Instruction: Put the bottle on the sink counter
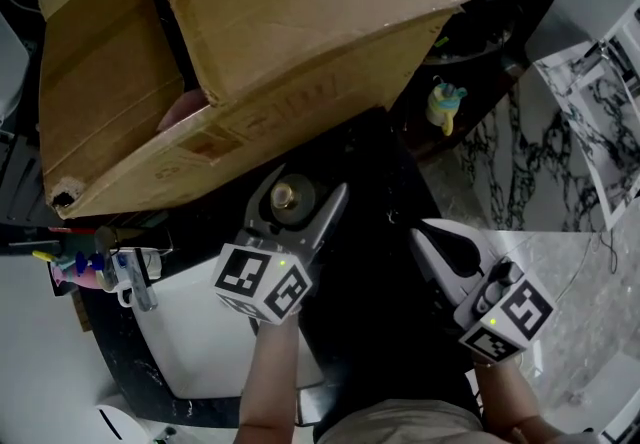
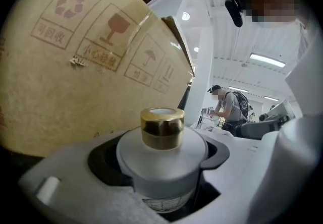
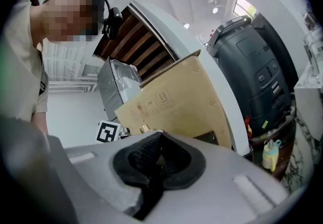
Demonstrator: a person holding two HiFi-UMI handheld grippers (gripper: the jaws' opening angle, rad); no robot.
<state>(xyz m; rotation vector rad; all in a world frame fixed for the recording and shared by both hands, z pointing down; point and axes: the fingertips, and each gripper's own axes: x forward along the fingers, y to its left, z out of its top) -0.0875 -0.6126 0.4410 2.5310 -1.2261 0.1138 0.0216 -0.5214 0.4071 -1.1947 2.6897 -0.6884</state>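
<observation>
At far left of the head view, a cluster of coloured bits point(image 1: 80, 267) sits by the tap point(image 1: 135, 282); too small to count. Just right of it: 1 white sink basin point(image 1: 200, 342), w/ dark speckled worktop point(image 1: 115, 357) at its rim. Above both looms 1 cardboard box point(image 1: 250, 42), tilted, flaps open.

Centre: the left gripper point(image 1: 298, 194) has its jaws clamped on the 1 bottle point(image 2: 161, 162), which has a white body and a gold cap and stands upright. Grip sits on the shoulder, just below the cap. The bottle is held in the air close beside the box's printed face, not on the worktop yet.

Right of that: the right gripper point(image 1: 430, 237), jaws together w/ nothing between them, well apart from the bottle. So 2 grippers, 1 loaded. Further right, 1 small yellow-and-teal item point(image 1: 445, 104) on a dark ledge.

Risks, as I judge them:
- Box is v. near, so swinging the bottle toward the worktop could knock the cap or body on the cardboard and twist it in the jaws.
- Body looks smooth and the hold is high up, so a slack squeeze could let it slide down and out.
- Basin lies right below and beside; letting go early or off-line would prob. drop it into the sink, not onto the worktop.
- Worktop strip by the tap looks narrow and cluttered, so the bottle could tip if set on the edge or against the bits there.
</observation>
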